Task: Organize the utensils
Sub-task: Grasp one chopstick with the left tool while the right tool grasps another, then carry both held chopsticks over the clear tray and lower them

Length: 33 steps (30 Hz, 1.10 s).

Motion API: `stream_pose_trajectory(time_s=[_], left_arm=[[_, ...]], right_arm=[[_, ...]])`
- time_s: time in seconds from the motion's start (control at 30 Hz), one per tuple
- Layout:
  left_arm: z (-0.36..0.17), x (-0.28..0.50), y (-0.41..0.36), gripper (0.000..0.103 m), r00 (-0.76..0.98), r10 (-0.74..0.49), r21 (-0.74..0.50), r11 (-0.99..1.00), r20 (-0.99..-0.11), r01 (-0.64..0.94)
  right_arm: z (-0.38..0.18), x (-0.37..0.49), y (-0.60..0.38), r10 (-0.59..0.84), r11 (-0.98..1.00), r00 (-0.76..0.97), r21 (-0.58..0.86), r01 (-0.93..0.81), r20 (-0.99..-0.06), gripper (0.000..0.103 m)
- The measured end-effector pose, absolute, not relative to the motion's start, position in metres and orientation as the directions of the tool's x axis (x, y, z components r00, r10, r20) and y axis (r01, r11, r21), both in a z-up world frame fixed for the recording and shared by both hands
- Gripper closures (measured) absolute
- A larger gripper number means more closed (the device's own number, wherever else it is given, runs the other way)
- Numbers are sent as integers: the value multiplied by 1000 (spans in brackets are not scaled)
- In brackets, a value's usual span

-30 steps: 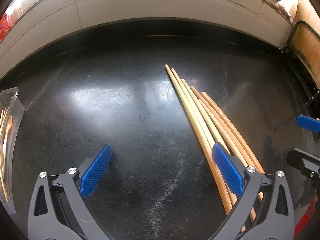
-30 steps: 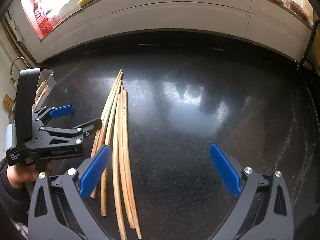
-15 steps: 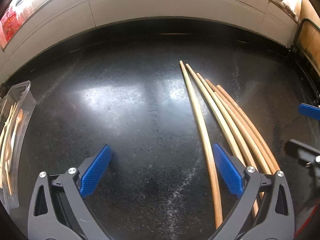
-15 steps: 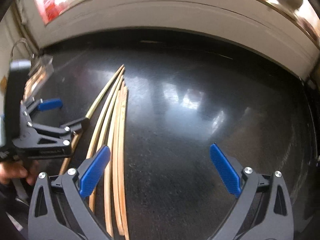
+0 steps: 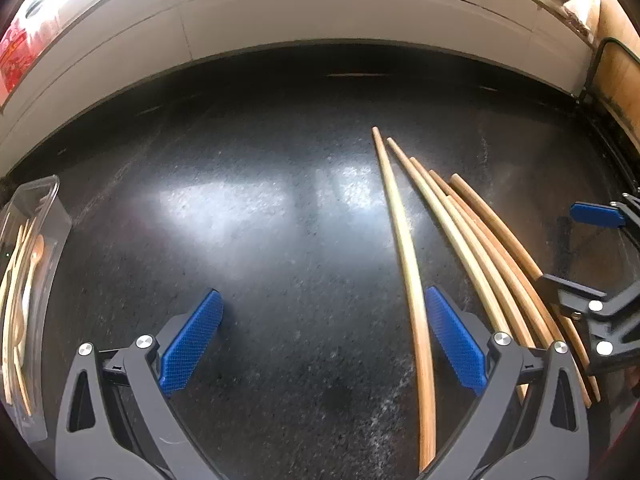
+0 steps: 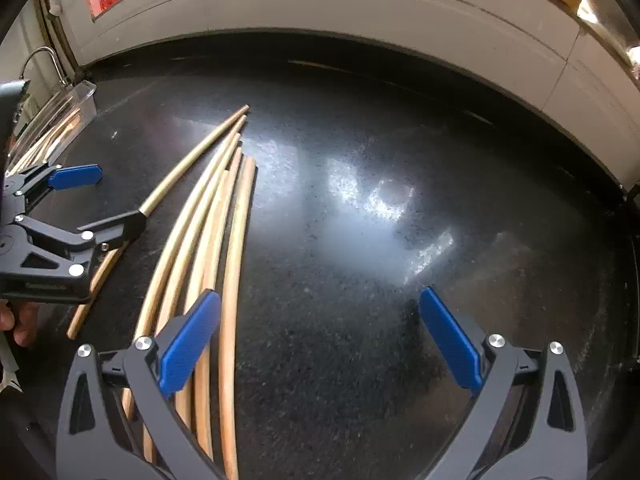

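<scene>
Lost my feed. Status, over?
Left gripper open, one chopstick between its fingers, apart from the bundle. Right gripper open, empty. Tray far left. Nothing blocking.

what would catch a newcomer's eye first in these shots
A fan of long wooden chopsticks on the glossy black counter, one stick split off to the left. Both hand-held grippers, left and right, hover open, blue-padded. A clear container of wooden utensils sits far left.

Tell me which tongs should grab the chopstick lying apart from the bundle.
Left. The separated chopstick lies between the left tongs' open pads; the right tongs are open over bare counter beside the bundle.
</scene>
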<state>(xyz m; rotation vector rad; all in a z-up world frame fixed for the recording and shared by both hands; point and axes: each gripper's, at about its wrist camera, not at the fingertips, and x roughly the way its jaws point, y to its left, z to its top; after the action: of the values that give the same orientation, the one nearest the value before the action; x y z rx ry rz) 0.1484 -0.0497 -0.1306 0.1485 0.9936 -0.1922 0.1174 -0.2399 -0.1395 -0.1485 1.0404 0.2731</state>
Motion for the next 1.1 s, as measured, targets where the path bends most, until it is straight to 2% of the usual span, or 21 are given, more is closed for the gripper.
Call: stream_pose_trajectory(time_s=[0.13,0.2,0.23,0.27,0.3,0.33,0.37,0.4,0.47,0.53,0.77,1.1], left_arm=[[-131,148,-57,5,533,-99,38,970,-840,241],[-131,145,-61,7,537,-108,37,967,-837,252],[-130,144,-62,11,542,-115,35,965,-832,258],[-128,141,-64,24,554,-120,38,963,-824,266],[-126,138,-66,44,560,-126,39,962,-819,272],[-123,136,-69,54,563,-130,39,960,-816,278],[-121,134,-73,74,560,-132,40,958,-818,285],[-120,133,-77,86,547,-143,33,954,-825,299],[-118,131,-80,96,525,-182,-5,947,-832,320],[-118,129,-83,96,522,-191,-14,946,-831,325],[-108,127,-68,97,510,-203,-49,953,-836,300],[-45,105,-11,97,563,-189,-61,969,-805,239]], right_arm=[[-141,119,-236,169,950,476,14,-312,-863,7],[-140,117,-233,178,947,479,17,-321,-860,10],[-139,116,-232,183,945,478,19,-327,-859,15],[-137,115,-229,187,943,477,20,-333,-859,23],[-135,112,-227,195,940,482,22,-340,-854,30],[-132,110,-225,201,939,487,25,-344,-850,48],[-130,108,-222,209,937,485,32,-348,-849,68],[-129,106,-218,215,937,480,40,-348,-850,78],[-129,104,-215,219,938,474,51,-342,-853,90],[-129,101,-212,233,939,467,72,-336,-853,95],[-115,95,-218,211,969,515,110,-220,-831,95],[-36,67,-193,264,964,581,188,-189,-770,95]])
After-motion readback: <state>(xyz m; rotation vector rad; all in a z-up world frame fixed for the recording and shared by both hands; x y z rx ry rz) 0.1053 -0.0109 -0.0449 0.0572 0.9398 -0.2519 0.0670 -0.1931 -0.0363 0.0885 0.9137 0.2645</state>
